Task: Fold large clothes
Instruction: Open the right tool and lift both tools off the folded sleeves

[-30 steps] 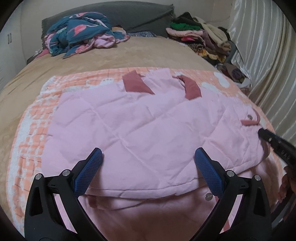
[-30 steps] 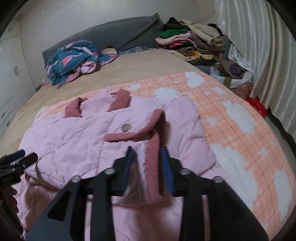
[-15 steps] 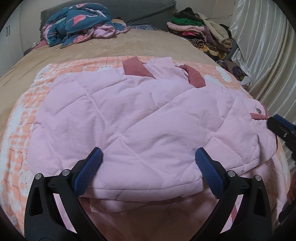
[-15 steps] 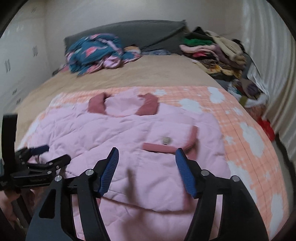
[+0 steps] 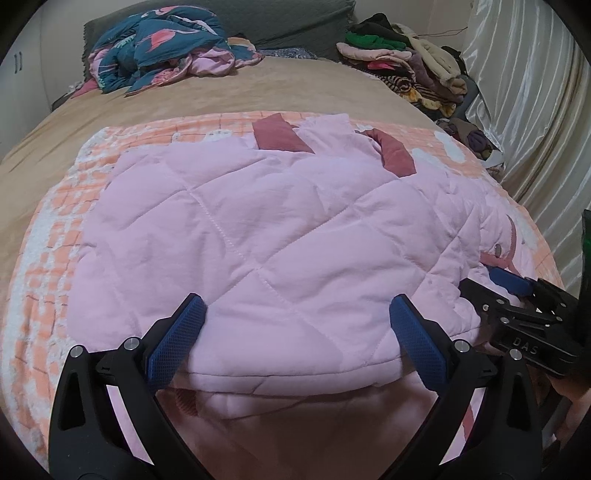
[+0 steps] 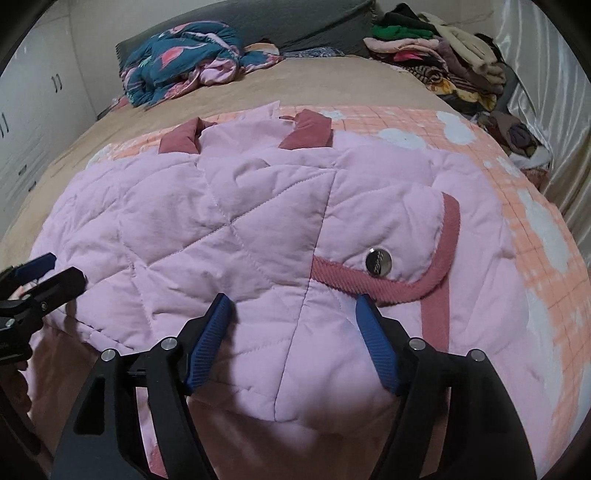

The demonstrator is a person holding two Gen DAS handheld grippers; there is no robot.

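Observation:
A pink quilted jacket point(image 5: 266, 236) with dark-rose collar tabs lies folded on an orange checked blanket point(image 5: 55, 221); it also shows in the right wrist view point(image 6: 240, 229). A pocket flap with rose trim and a metal snap point(image 6: 378, 261) sits on its right side. My left gripper point(image 5: 293, 317) is open, its jaws spread over the near folded edge, holding nothing. My right gripper point(image 6: 293, 314) is open just above the jacket near the pocket, empty. It shows at the right of the left wrist view point(image 5: 517, 295). The left gripper shows at the left edge of the right wrist view point(image 6: 33, 280).
The blanket lies on a tan bed point(image 5: 295, 85). A blue patterned bundle point(image 5: 162, 40) and a grey pillow point(image 5: 295, 22) are at the head. A heap of clothes point(image 5: 406, 62) sits far right beside a shiny curtain point(image 5: 535, 110). White cupboards point(image 6: 33, 110) stand left.
One second ago my right gripper was shut on the jacket's rose-trimmed edge; it has let go, opened and moved low over the jacket. The left gripper stayed open and shifted slightly.

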